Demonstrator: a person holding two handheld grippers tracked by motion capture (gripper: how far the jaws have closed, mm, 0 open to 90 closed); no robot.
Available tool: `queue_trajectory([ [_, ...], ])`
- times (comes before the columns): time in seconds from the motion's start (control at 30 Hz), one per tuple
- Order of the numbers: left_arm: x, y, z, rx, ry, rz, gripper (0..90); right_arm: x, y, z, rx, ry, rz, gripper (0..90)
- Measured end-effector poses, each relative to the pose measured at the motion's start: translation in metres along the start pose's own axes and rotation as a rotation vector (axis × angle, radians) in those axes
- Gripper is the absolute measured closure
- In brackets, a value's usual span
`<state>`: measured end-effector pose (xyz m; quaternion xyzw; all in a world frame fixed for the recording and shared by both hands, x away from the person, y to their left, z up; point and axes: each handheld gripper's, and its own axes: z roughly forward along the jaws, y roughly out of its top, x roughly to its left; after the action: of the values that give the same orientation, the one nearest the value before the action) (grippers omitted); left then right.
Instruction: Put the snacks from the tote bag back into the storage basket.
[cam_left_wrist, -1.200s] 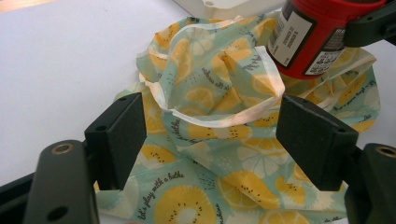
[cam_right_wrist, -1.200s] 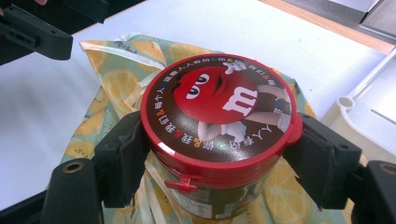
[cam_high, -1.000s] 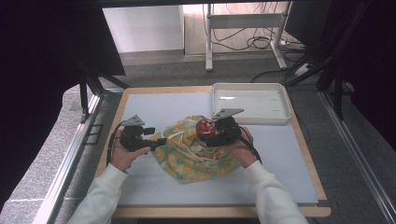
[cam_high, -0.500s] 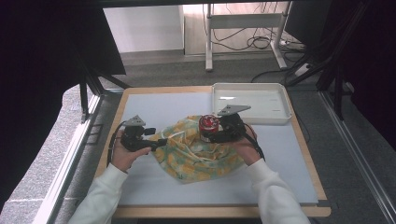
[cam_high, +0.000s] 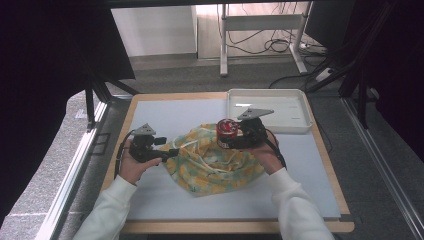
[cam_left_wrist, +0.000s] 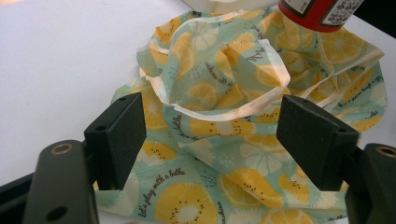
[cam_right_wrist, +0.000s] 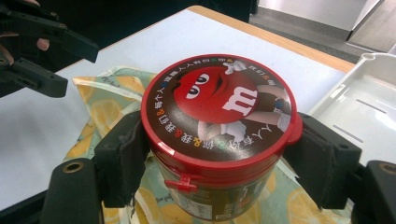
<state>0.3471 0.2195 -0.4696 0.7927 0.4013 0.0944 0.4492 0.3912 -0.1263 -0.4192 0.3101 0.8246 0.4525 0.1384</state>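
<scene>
Over the crumpled fruit-print cloth bag (cam_high: 215, 160), the right gripper (cam_right_wrist: 219, 154) is clamping a round red-lidded plastic jar (cam_right_wrist: 217, 121); the left gripper (cam_left_wrist: 210, 135) is gaping wide, holding nothing.

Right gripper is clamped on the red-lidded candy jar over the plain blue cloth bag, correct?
Not plain blue. The right gripper view shows the right gripper clamped on the red-lidded candy jar, but the cloth bag is pale green with a yellow citrus print.

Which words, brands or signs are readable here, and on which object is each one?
"m": white letter on the red lid of the candy jar.
"play with a bathe": cursive print on the fruit-pattern cloth bag.
Ring of small characters around the lid rim: too small to read.
Code square on the jar label: unreadable.
</scene>
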Motion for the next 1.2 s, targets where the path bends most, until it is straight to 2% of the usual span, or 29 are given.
queue_trajectory([
  [0.4,0.001,-0.001,0.001,0.006,0.003,0.001,24.6,-0.009,0.004,-0.003,-0.021,-0.01,0.013,25.5],
  [0.53,0.001,-0.001,0.002,0.009,0.0,-0.002,24.6,-0.014,0.007,-0.006,-0.043,-0.006,0.036,25.5],
  [0.83,0.001,-0.001,0.002,0.01,0.002,-0.004,24.6,-0.023,0.01,-0.005,-0.052,-0.022,0.049,25.6],
  [1.2,0.002,-0.002,0.002,0.009,-0.001,-0.008,24.6,-0.049,0.014,0.003,-0.045,-0.073,0.091,25.6],
])
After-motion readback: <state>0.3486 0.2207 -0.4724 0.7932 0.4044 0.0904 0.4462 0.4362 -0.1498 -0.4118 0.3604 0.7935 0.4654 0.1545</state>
